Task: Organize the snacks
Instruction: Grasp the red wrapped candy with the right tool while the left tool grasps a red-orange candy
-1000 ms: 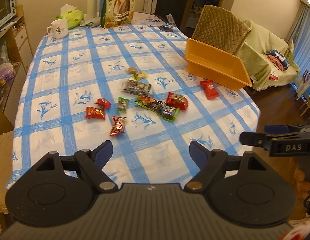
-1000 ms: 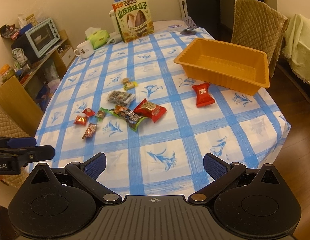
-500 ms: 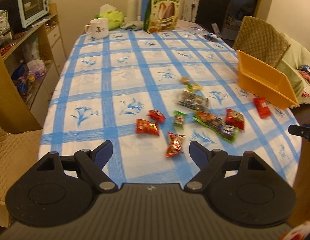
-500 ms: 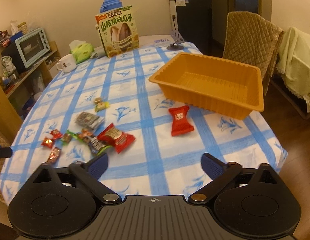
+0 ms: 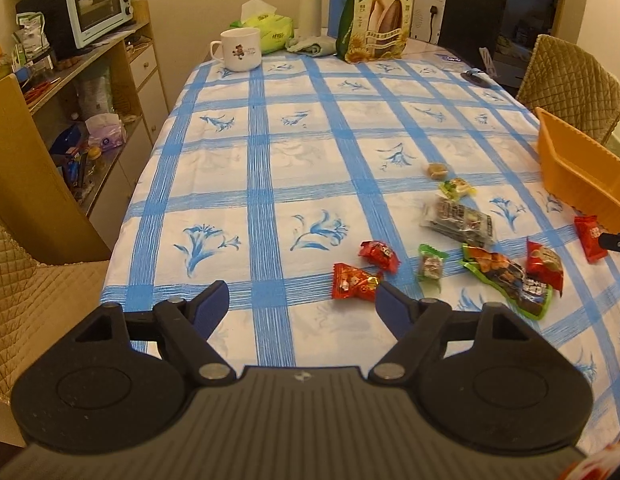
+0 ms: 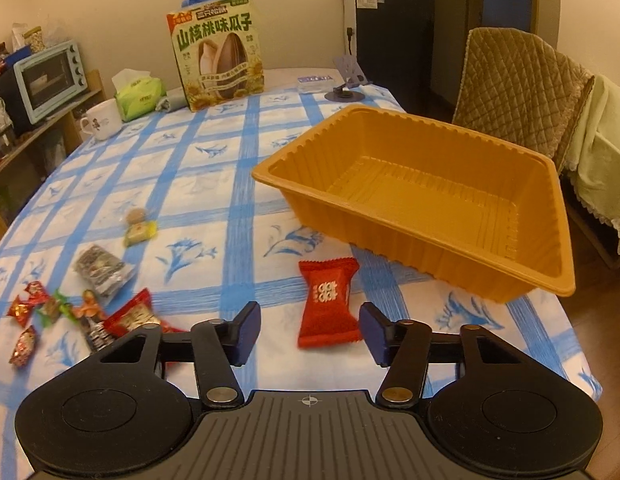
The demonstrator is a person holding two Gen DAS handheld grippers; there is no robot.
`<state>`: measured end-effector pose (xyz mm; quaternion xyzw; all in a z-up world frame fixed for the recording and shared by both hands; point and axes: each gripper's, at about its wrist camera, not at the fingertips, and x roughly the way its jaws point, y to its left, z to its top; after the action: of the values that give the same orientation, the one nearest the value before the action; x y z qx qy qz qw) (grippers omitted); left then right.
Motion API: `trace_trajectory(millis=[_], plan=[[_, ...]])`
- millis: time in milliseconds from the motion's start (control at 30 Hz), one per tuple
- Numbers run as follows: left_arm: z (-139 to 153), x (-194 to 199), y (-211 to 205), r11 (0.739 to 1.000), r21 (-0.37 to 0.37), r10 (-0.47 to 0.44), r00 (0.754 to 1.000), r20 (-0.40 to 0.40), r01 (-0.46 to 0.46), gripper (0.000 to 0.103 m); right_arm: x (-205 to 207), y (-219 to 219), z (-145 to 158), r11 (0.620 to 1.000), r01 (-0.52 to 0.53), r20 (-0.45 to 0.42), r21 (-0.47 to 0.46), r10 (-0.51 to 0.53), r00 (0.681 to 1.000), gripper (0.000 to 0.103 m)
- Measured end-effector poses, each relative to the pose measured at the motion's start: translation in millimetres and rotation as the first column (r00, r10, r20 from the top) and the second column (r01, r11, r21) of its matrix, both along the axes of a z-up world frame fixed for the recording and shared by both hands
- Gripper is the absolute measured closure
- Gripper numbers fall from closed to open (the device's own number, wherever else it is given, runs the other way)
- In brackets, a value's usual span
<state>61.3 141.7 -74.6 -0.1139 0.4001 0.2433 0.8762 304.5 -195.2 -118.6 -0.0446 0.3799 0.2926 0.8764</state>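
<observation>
The right gripper (image 6: 308, 330) is closing its jaws around a red candy packet (image 6: 329, 303) on the table, the pads not yet pressing it. The left gripper (image 5: 302, 306) closes slightly on nothing, a red sweet (image 5: 355, 282) just beyond its right finger. The orange tray (image 6: 470, 256) stands empty beside the packet.

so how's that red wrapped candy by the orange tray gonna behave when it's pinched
The red wrapped candy looks small and flat, so probably very light. Its glossy wrapper may slip or crinkle between the pads. Lying flat on the tablecloth, it should slide rather than roll if nudged.
</observation>
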Motion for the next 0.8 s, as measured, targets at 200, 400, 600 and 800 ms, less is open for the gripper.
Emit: trace_trajectory(millis=[200,400,600,800], plan=[[-10.8,4.4,5.0,1.000,-0.011,0.017,1.000,-0.011,-0.017,0.028,22.1,7.4,-16.5,1.000,0.000,-0.006,-0.021,0.000,1.000,0.059],[-18.3,12.5,5.8,1.000,-0.018,0.004,1.000,-0.027,-0.004,0.030,30.6,11.0,-26.7,1.000,-0.004,-0.017,-0.031,0.004,1.000,0.070],[-24.1,21.6,5.3,0.999,-0.030,-0.029,0.999,-0.036,0.028,0.036,27.5,11.3,-29.6,1.000,-0.012,0.008,-0.025,0.012,1.000,0.078],[-32.4,33.2,1.4,0.995,-0.055,-0.088,0.995,-0.039,0.086,0.046,18.3,4.5,-17.5,1.000,0.007,0.014,0.005,-0.007,1.000,0.078]])
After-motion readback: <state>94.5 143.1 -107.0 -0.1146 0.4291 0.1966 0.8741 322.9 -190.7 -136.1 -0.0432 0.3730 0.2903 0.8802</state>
